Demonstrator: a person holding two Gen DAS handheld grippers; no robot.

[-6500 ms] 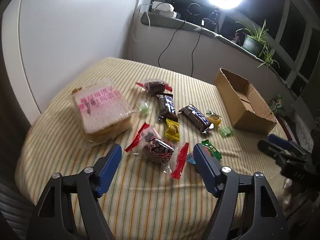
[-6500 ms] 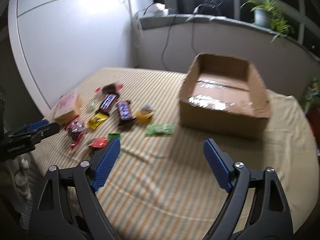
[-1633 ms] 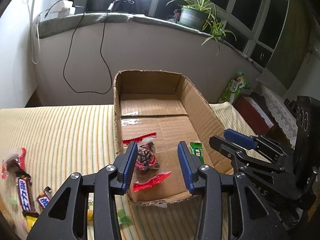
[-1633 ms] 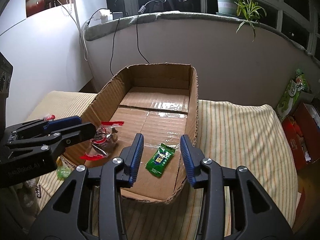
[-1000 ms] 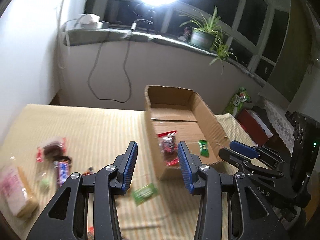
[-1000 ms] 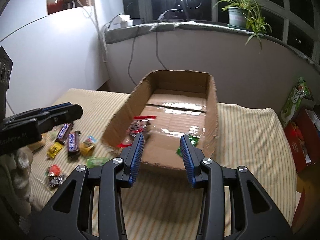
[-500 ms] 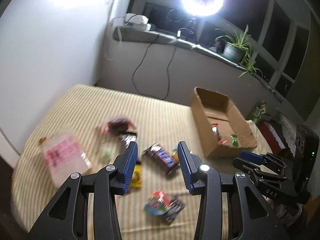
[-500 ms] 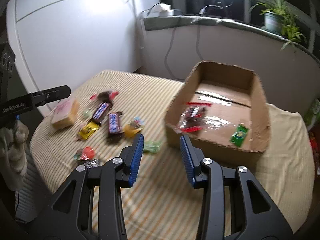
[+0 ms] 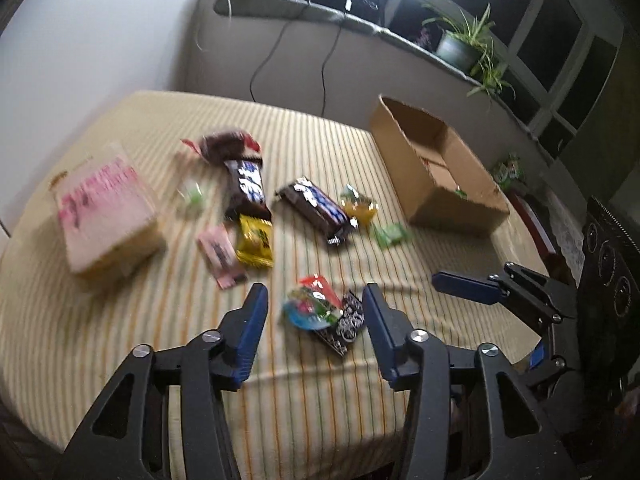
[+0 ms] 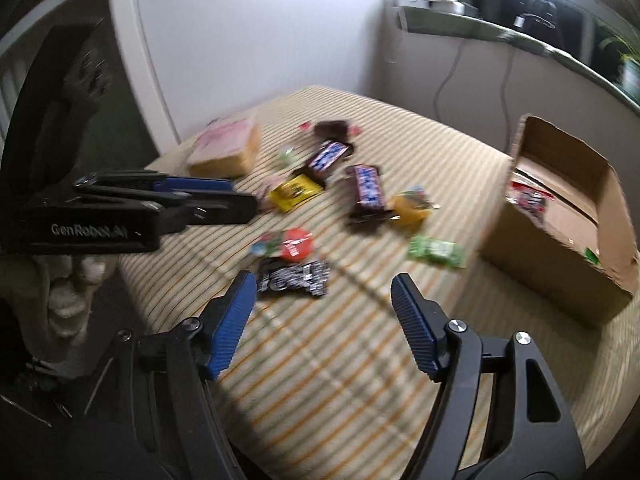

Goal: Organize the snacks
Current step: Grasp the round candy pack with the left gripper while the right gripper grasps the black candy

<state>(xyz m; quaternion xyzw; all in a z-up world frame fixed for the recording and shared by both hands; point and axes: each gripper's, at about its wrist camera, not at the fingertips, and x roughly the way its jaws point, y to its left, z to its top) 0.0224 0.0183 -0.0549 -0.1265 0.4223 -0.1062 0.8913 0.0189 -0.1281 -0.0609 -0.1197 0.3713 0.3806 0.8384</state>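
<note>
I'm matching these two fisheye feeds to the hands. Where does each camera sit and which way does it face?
Left wrist: on the left gripper, its jaws opening, angled down at a black-and-silver snack packet; the right gripper shows at right.
Right wrist: on the right gripper, also opening and empty; a hand shows at left.
Shared: brown cardboard box.

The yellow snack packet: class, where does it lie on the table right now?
In the left wrist view the yellow snack packet lies left of centre on the striped table, just below one dark chocolate bar and beside a pink packet.
</note>
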